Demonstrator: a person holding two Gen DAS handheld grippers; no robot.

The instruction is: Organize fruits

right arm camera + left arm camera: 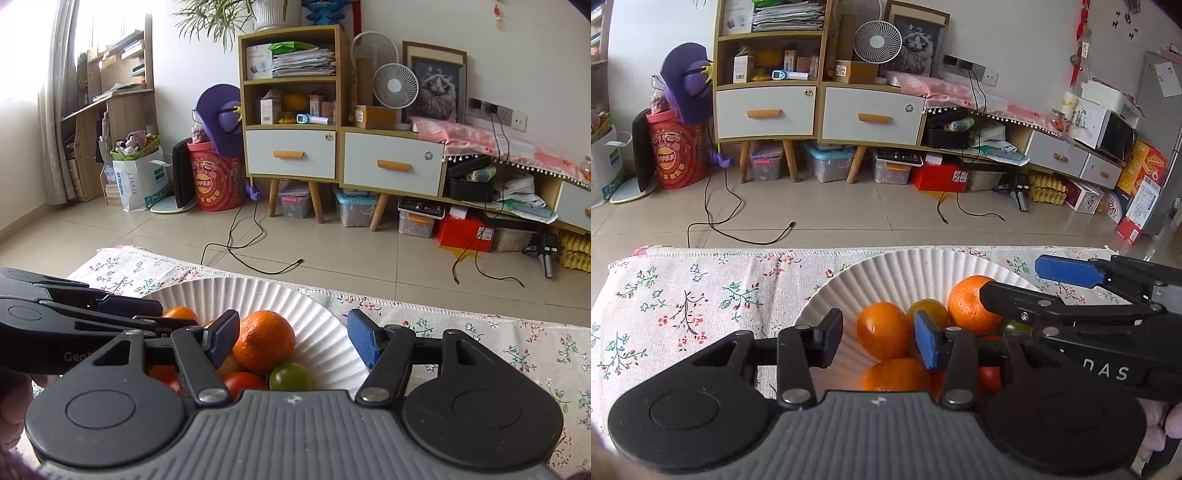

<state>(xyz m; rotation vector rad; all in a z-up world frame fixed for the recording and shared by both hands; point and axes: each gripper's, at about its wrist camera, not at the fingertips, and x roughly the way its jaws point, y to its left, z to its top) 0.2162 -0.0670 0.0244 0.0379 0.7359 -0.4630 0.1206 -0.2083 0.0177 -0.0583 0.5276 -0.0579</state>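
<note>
Left wrist view: the left hand-held gripper [877, 338] is spread wide and empty, with a mandarin [884, 330] dead ahead between its fingers in the paper plate [905, 264], so it looks closest.

Right wrist view: the right hand-held gripper [293, 338] is spread and empty too. This view also shows a green tomato [290, 376] and a red tomato [243, 384], mostly hidden in the left one.

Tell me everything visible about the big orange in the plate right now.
The big orange is round, bright orange with dimpled, glossy peel and a stem dimple facing up-left. It sits in the white fluted paper plate, resting atop smaller fruit, touching a green tomato and a red tomato. The open right gripper brackets it; contact with the left pad is unclear.
</note>
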